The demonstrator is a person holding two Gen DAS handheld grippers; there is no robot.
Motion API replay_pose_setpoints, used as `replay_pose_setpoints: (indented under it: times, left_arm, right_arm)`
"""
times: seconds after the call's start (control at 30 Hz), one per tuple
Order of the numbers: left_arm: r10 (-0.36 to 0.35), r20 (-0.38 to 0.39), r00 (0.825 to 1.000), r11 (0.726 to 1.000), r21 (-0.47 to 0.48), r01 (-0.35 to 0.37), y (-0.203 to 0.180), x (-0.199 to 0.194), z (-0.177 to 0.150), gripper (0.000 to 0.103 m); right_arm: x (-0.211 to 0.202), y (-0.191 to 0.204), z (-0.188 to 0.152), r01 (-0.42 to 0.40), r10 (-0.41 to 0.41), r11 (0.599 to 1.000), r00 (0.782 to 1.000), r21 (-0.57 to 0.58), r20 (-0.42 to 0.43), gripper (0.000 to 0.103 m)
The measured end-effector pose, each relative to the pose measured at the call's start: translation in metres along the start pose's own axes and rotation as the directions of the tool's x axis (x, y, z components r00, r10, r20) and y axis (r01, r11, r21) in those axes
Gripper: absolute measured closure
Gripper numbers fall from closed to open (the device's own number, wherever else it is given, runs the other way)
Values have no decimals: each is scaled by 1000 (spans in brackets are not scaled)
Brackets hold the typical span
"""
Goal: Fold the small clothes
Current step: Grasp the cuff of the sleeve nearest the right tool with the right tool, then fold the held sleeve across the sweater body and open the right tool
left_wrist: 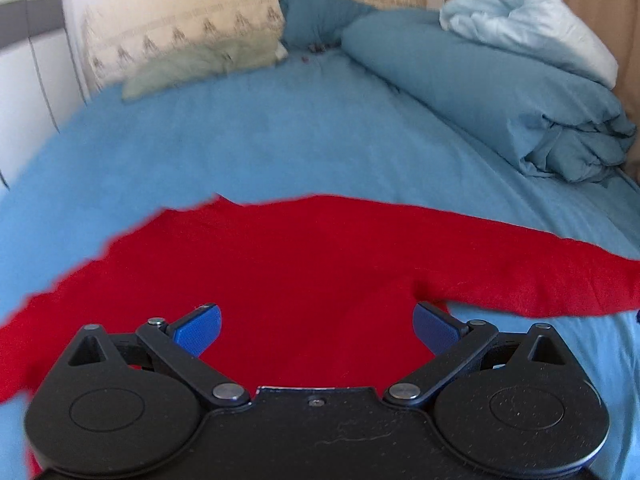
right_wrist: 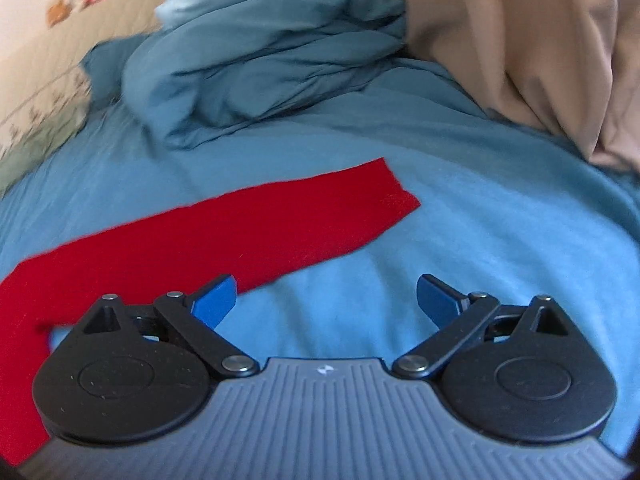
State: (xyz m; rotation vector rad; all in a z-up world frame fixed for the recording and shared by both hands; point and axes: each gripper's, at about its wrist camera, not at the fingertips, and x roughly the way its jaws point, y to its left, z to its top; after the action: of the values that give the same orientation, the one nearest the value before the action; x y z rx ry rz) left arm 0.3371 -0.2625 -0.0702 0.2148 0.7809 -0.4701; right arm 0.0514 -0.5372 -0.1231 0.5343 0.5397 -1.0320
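A red long-sleeved garment (left_wrist: 304, 264) lies spread flat on the blue bed sheet (left_wrist: 240, 140). My left gripper (left_wrist: 316, 330) is open and empty, just above the garment's body, with both blue pads over red cloth. One sleeve runs off to the right (left_wrist: 560, 280). In the right wrist view that sleeve (right_wrist: 248, 224) lies stretched out, its cuff at the far end (right_wrist: 390, 192). My right gripper (right_wrist: 326, 300) is open and empty above the bare sheet (right_wrist: 480, 240), its left pad at the sleeve's lower edge.
A rolled teal duvet (left_wrist: 480, 92) with a pale blue blanket (left_wrist: 532, 28) on top lies at the back right. A patterned pillow (left_wrist: 188, 52) leans on the headboard at the back left. A beige curtain (right_wrist: 520, 40) hangs along the bed's right side.
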Motion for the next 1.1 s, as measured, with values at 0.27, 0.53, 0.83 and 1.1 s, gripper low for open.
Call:
replay_pose_setpoints:
  times: [0.27,0.53,0.83,1.1]
  left_arm:
    - [-21,-64,998,1000,-4,21,-14,91,20,0]
    - [-49,-99,994,999,-10,48,-25,141,21,0]
    - [-61,-132,989,998,-42,56,-8,133,39,0]
    - [-16,-112,994,993,-116,3,69,70,77,0]
  right_arm:
    - [62,0,-3,72,-76,996,994,48,83,16]
    - [77,4,-3,153,-162,986,975,67,153,52]
    - [64,26,26,153,-154,988,977,14,149,81]
    - [-6,166,97,-216,238,967,954,-134,184,81]
